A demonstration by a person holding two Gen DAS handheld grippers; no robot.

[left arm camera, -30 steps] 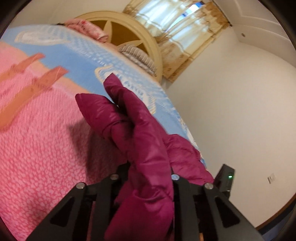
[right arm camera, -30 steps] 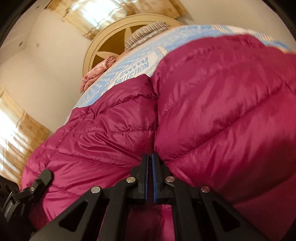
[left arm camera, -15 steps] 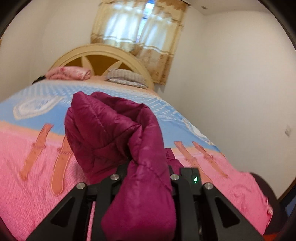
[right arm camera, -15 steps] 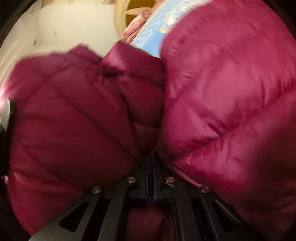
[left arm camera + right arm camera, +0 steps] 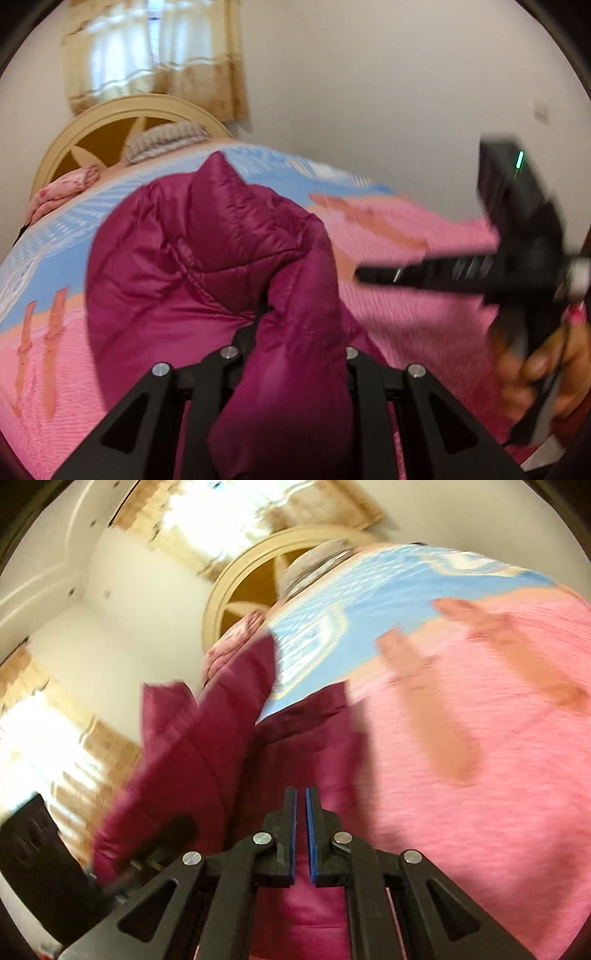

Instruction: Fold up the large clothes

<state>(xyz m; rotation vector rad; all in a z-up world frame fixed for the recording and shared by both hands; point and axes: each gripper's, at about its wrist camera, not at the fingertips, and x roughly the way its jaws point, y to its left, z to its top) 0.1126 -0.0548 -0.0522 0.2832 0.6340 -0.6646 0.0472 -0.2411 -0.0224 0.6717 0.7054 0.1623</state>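
Change: right gripper [image 5: 301, 834] has released the quilted magenta puffer jacket [image 5: 207, 266] and withdrawn to 3 o'clock in the left view.
Right fingers: nearly pressed together, narrow gap, gripping nothing.
Left gripper [image 5: 295, 354]: fingers pinching a bunched jacket fold.
Jacket location: raised over the pink-and-blue bedspread [image 5: 413, 306]; at 9 o'clock in the right view.

Probably bedroom: bed [image 5: 424, 236], headboard [image 5: 110, 122], curtains [image 5: 155, 55]

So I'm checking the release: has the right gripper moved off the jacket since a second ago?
Yes. The right gripper has pulled back from the jacket, with the headboard and bedspread now exposed.
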